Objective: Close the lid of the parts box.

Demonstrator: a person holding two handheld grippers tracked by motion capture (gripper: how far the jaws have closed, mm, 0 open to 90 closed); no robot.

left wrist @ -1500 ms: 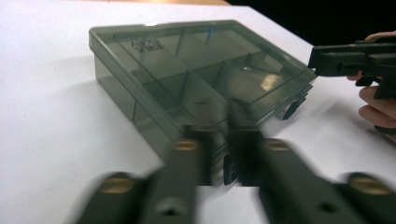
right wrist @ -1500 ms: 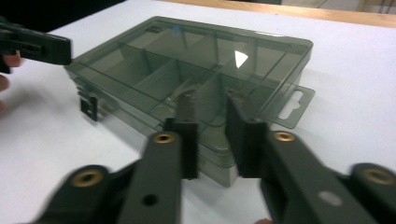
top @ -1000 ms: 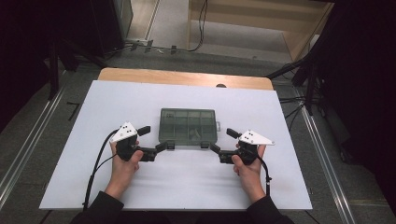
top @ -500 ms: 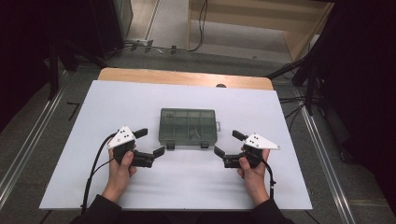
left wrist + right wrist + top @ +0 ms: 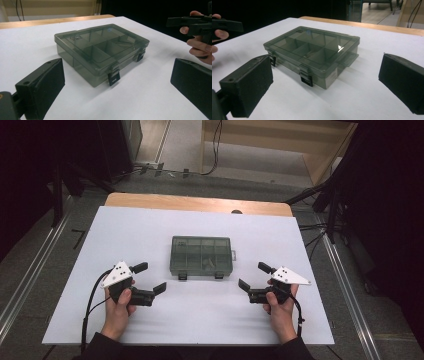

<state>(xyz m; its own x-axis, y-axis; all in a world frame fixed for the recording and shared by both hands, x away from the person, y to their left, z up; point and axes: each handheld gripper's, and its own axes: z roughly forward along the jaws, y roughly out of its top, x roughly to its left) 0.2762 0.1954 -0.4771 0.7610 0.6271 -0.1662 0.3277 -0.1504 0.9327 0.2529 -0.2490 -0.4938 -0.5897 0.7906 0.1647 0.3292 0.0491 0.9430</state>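
Observation:
A smoky grey see-through compartment box [image 5: 201, 256] lies shut in the middle of the white table top [image 5: 150, 225], its two dark latches [image 5: 182, 276] on the near side. It also shows in the left gripper view [image 5: 100, 52] and the right gripper view [image 5: 312, 52], with small items faintly visible inside. My left gripper [image 5: 149, 277] stands open, near-left of the box, apart from it. Near-right of the box, my right gripper [image 5: 254, 276] is open too, with nothing between its jaws.
A wooden strip [image 5: 200, 203] borders the table's far edge. Beyond it are floor cables [image 5: 215, 150] and a wooden frame [image 5: 280, 135]. Metal rails [image 5: 30, 275] run along both sides. Bare table top surrounds the box.
Both grippers have drawn back from the box's near corners, towards the person and outward. The box has not moved.

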